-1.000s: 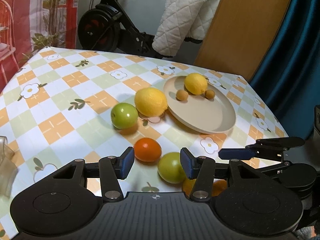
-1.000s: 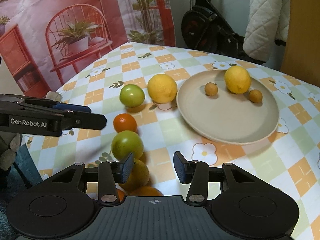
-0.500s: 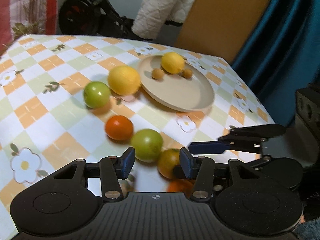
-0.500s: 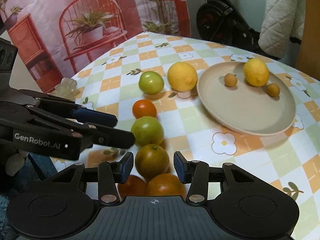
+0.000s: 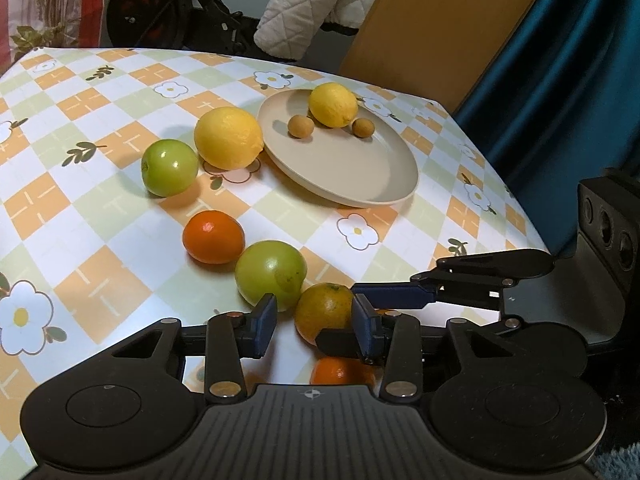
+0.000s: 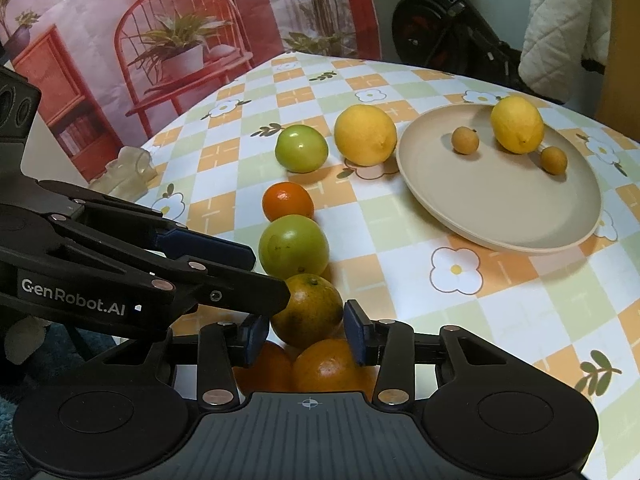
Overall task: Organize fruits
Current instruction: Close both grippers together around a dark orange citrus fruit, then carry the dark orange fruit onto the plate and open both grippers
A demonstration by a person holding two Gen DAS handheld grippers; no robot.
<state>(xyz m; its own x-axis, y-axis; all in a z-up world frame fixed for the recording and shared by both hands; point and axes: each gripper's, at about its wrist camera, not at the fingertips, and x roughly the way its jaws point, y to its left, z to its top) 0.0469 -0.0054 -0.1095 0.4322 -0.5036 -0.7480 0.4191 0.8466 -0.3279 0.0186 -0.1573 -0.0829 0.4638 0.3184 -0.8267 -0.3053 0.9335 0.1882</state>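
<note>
A beige plate (image 5: pixel 384 176) (image 6: pixel 516 216) holds a lemon (image 5: pixel 333 105) (image 6: pixel 517 124) and two small brown fruits (image 5: pixel 301 126). Beside it on the table lie a large lemon (image 5: pixel 228 138) (image 6: pixel 365 135), a green apple (image 5: pixel 169 167) (image 6: pixel 301 148), a small orange (image 5: pixel 213 237) (image 6: pixel 287 201), a second green apple (image 5: pixel 270 275) (image 6: pixel 293 246), a greenish orange (image 5: pixel 325 312) (image 6: pixel 307 310) and two more oranges (image 6: pixel 324 366). My left gripper (image 5: pixel 315 325) is open, just before the greenish orange. My right gripper (image 6: pixel 306 338) is open, its fingers on either side of that orange.
The table has a checked flower cloth (image 5: pixel 80 240). A crumpled clear wrapper (image 6: pixel 128 168) lies at its left edge. An exercise bike (image 5: pixel 168 12), a quilted blanket (image 5: pixel 312 4), a wooden board (image 5: pixel 440 28) and a blue curtain (image 5: pixel 560 92) stand behind the table.
Both grippers have drawn back toward the table's near corner and closed in on each other. The greenish orange now sits between my right gripper's fingers.
</note>
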